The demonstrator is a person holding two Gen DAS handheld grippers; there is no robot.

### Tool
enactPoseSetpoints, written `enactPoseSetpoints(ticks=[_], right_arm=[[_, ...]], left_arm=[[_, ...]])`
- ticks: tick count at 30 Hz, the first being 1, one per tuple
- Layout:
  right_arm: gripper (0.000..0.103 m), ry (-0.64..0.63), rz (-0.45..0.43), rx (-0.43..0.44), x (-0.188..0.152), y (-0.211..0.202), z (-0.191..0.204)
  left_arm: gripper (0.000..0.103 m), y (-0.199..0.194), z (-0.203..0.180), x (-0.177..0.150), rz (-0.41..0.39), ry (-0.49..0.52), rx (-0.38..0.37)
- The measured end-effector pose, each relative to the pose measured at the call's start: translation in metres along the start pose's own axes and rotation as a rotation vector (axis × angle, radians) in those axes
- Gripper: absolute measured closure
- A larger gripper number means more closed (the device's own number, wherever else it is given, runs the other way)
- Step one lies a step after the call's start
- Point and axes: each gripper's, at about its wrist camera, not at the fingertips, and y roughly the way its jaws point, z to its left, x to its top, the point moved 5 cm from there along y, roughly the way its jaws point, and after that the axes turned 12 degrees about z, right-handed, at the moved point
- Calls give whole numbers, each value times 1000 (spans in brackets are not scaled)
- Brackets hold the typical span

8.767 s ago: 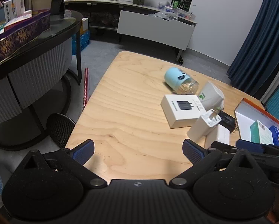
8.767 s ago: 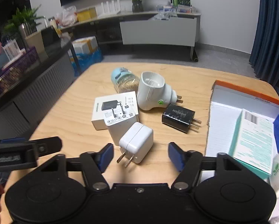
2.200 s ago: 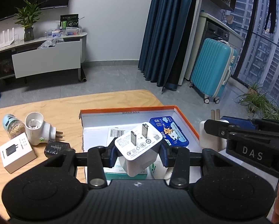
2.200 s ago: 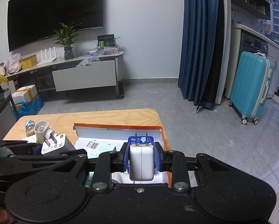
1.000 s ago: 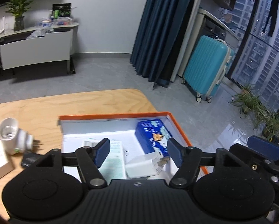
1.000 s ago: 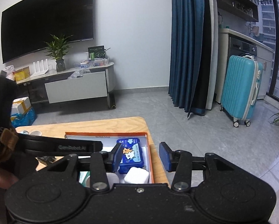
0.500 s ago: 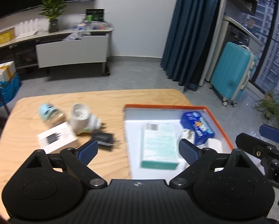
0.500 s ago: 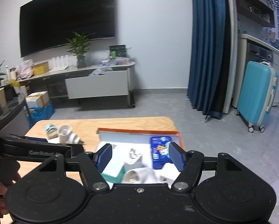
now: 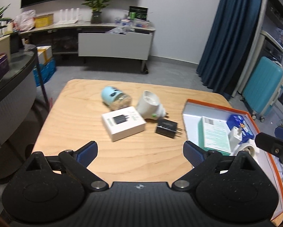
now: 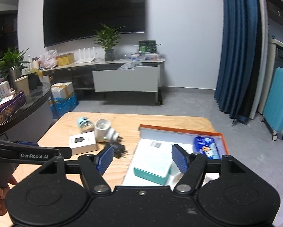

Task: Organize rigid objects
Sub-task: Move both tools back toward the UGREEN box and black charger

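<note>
Four loose items lie on the table while both hand-held grippers hang wide and empty above it.

On the wooden table (image 9: 75, 113) a white charger box (image 9: 123, 125) sits between a blue-capped jar (image 9: 114, 98) lying on its side and a black plug adapter (image 9: 167, 128), with a white round plug-in device (image 9: 149, 106) just behind the adapter. Beside them to the right, the orange-rimmed box (image 9: 204, 102) holds a teal-edged carton (image 9: 214, 133), a blue pack (image 9: 239, 123) and a white charger (image 9: 235, 135). The left hand-held gripper (image 9: 140, 150) has its blue pads spread wide, nothing between them; the right hand-held gripper (image 10: 141, 158) is likewise wide and empty over the near end of the box.
</note>
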Motion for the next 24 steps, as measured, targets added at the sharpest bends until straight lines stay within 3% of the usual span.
enactPoseSetpoints(ticks=[12, 18, 24], right_arm=[[21, -43, 21, 27, -1, 10, 22], [21, -43, 28, 31, -2, 15, 21], [20, -44, 36, 39, -3, 22, 17]], left_arm=[[0, 13, 25, 1, 12, -96, 32], [0, 36, 26, 16, 24, -171, 43], [0, 70, 20, 32, 43, -181, 87]])
